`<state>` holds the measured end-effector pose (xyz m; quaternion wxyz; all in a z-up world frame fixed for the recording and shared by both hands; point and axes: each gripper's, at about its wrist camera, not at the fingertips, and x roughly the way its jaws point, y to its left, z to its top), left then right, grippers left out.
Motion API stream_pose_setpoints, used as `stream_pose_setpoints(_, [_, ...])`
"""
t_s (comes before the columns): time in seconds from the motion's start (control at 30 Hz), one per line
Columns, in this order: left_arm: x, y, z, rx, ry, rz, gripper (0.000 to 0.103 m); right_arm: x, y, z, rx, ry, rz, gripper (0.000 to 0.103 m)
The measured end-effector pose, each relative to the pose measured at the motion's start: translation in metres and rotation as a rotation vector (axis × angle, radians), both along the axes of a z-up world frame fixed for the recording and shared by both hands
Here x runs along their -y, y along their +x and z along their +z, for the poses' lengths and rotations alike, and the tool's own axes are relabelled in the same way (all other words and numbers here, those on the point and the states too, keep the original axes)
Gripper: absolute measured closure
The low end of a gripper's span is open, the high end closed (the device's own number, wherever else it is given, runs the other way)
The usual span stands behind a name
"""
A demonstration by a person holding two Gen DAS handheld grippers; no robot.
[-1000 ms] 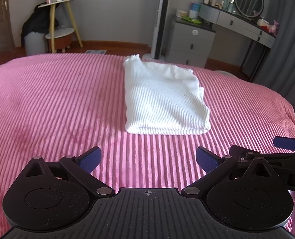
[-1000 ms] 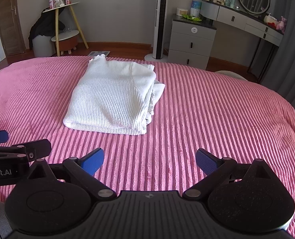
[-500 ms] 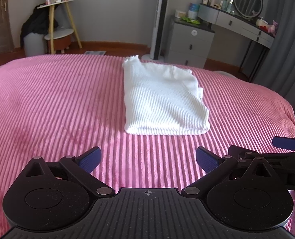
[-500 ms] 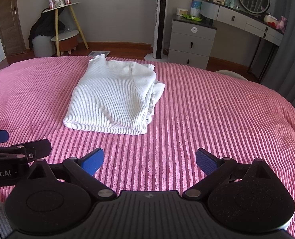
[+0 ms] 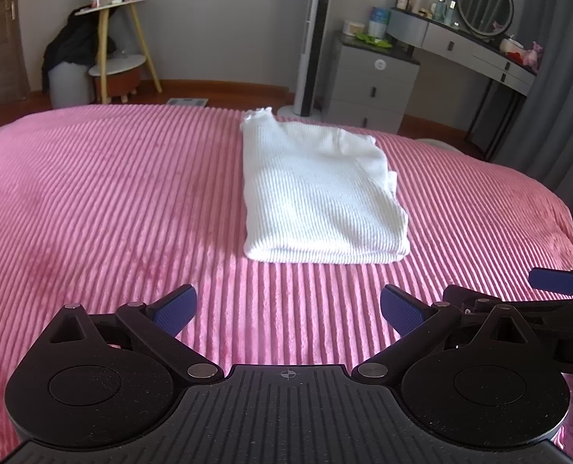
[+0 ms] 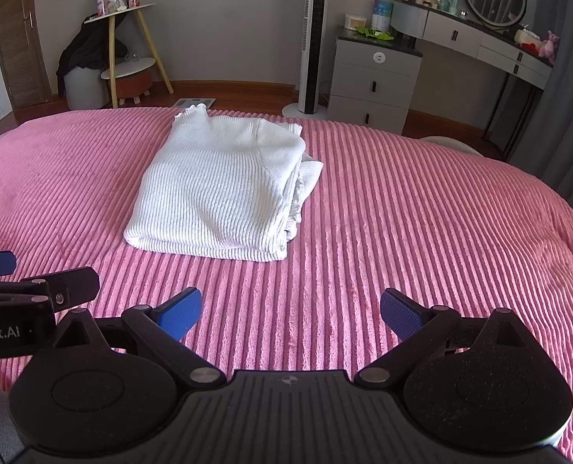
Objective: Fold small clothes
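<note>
Left gripper (image 5: 288, 305) hovered near edge of pink bed (image 5: 93, 201), fingers spread, gripping nothing. White knit garment (image 5: 317, 197) lay folded mid-bed, well beyond both tools. Right gripper (image 6: 291, 307) likewise spread, empty. Risk, judged: loose layers poking from garment's right side (image 6: 305, 178) could slip apart if pinched singly; ribbed cover could drag fold askew.

Almost nothing changes: the folded white sweater (image 5: 317, 197) sits a touch nearer the left gripper (image 5: 288, 305).
</note>
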<state>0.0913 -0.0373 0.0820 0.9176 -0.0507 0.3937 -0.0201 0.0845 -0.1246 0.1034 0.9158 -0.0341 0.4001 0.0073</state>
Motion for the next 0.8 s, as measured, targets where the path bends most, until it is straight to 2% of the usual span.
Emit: stream_pose_setpoints(0.8, [-0.0032,-0.0003,-0.0024,0.001,0.025,-0.01,0.0,-0.0012,0.0016,-0.0004,0.001,-0.001,-0.002,0.004])
